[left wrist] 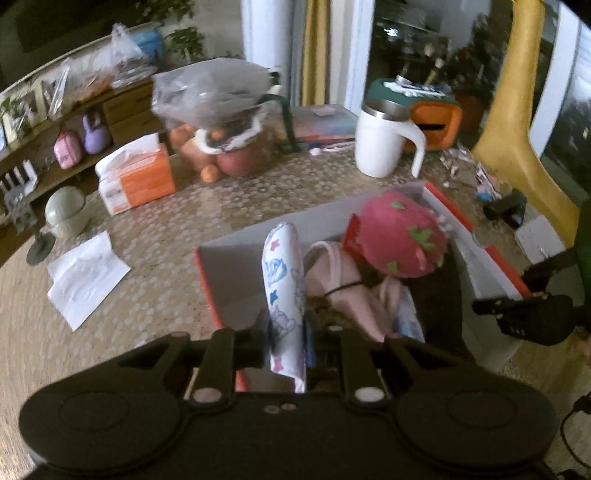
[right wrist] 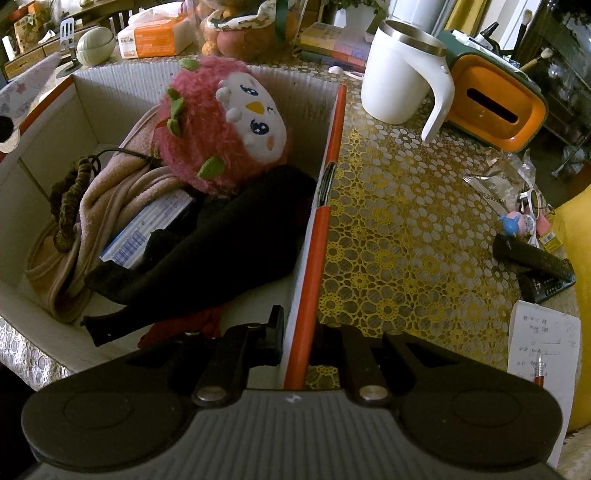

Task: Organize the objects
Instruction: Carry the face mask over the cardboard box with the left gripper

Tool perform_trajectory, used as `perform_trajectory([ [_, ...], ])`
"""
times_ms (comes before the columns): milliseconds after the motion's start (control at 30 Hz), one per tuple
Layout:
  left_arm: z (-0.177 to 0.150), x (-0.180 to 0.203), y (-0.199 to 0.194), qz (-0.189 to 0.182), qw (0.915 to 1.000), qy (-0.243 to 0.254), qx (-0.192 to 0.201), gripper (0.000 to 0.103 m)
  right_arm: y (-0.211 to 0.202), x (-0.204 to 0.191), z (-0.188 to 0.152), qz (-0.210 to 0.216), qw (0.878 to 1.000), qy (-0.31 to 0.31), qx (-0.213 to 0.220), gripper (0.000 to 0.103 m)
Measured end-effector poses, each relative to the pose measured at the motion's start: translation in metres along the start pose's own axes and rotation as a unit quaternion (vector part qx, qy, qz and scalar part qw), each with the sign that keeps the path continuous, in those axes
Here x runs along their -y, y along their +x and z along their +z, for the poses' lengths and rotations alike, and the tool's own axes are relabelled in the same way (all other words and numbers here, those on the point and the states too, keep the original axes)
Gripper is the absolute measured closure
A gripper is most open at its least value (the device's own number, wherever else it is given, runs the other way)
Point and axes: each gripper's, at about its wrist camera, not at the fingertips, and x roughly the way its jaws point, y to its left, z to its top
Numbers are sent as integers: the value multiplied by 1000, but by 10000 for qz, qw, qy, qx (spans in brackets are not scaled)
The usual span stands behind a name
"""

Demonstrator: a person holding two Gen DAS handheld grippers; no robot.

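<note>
Left wrist view: my left gripper (left wrist: 286,332) has its jaws nearly closed on a white printed cloth item (left wrist: 283,273), pads pressing both sides, held above the open box (left wrist: 495,258). The box lies at my twelve to two o'clock.

Right wrist view: my right gripper (right wrist: 295,339) has its jaws closed tight on the box's orange side wall (right wrist: 321,229), steadying it at twelve o'clock.

Progress, as I judge it: well along. Already inside the box are the pink strawberry plush (right wrist: 221,125), a beige garment (right wrist: 110,206), a dark garment (right wrist: 221,243), a brown scrunchie (right wrist: 70,199) and a blue-and-white packet (right wrist: 147,229). The cloth item is not yet deposited. Still loose on the table at three o'clock: wrappers (right wrist: 506,181), a small figure (right wrist: 517,221), a remote (right wrist: 535,258).

Legible text: partial "KA" on the orange tissue pack (right wrist: 155,33); "ZHOUSHI" fragment on a wrapper. Handwriting on the paper slip (right wrist: 543,343) is unreadable. The white mug (right wrist: 399,70) carries no marking I can see.
</note>
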Motion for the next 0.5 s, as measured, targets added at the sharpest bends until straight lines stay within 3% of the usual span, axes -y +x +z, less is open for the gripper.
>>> perform_trajectory([
  [267,3,35,24,198,9987,447,-124,85,0,-1,-1,9,10000,9,49,92],
  [500,2,41,52,454,9959,677,-386,85,-1,-1,0,14,10000,-4,57,92],
])
